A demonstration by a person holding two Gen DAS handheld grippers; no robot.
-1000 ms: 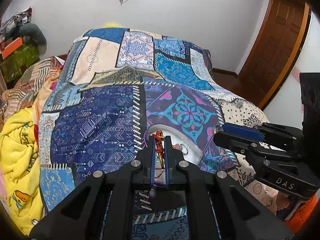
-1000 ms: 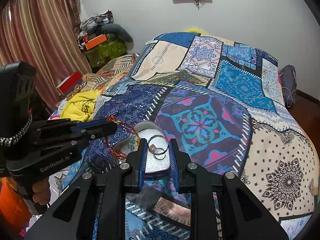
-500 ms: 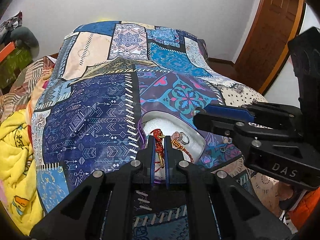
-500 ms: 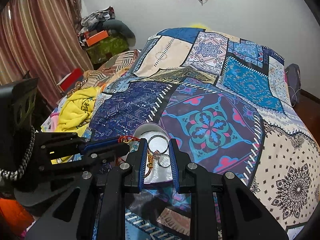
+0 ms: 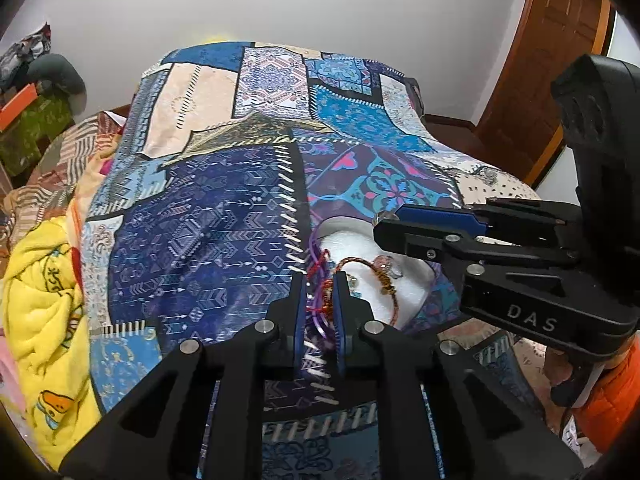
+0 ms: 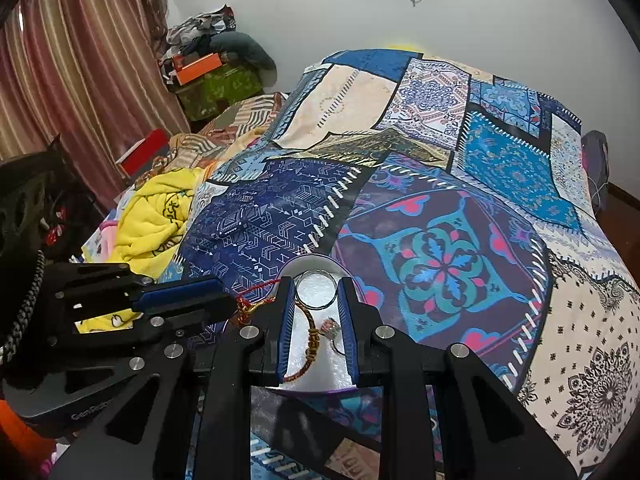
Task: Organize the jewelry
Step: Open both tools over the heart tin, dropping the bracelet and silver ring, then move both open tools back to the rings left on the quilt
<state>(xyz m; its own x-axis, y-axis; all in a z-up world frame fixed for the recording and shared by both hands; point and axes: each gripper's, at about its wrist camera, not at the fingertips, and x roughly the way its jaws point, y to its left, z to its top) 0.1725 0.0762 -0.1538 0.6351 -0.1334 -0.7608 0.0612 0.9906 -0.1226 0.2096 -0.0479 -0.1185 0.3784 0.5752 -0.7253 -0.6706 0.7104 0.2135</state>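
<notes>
A white round dish (image 5: 352,240) with a purple rim lies on the patchwork bedspread. A red-gold thread bracelet (image 5: 376,272) drapes across the dish and over its left rim. My left gripper (image 5: 320,280) is slightly open around the bracelet's red knotted end at the dish's left rim. In the right wrist view the dish (image 6: 316,344) holds a silver bangle (image 6: 316,290), a stone ring (image 6: 332,326) and the bracelet (image 6: 312,344). My right gripper (image 6: 316,292) hovers over the dish, open and empty, its fingers either side of the bangle.
The bedspread (image 6: 440,240) covers the whole bed. A yellow blanket (image 5: 44,300) is bunched at the left edge. Boxes and clothes (image 6: 212,72) are piled by the curtain. A wooden door (image 5: 540,60) stands at the right.
My left gripper lowered the bracelet onto the dish and its jaws opened a little. The bracelet now lies across the dish. My right gripper moved in closer over the dish.
</notes>
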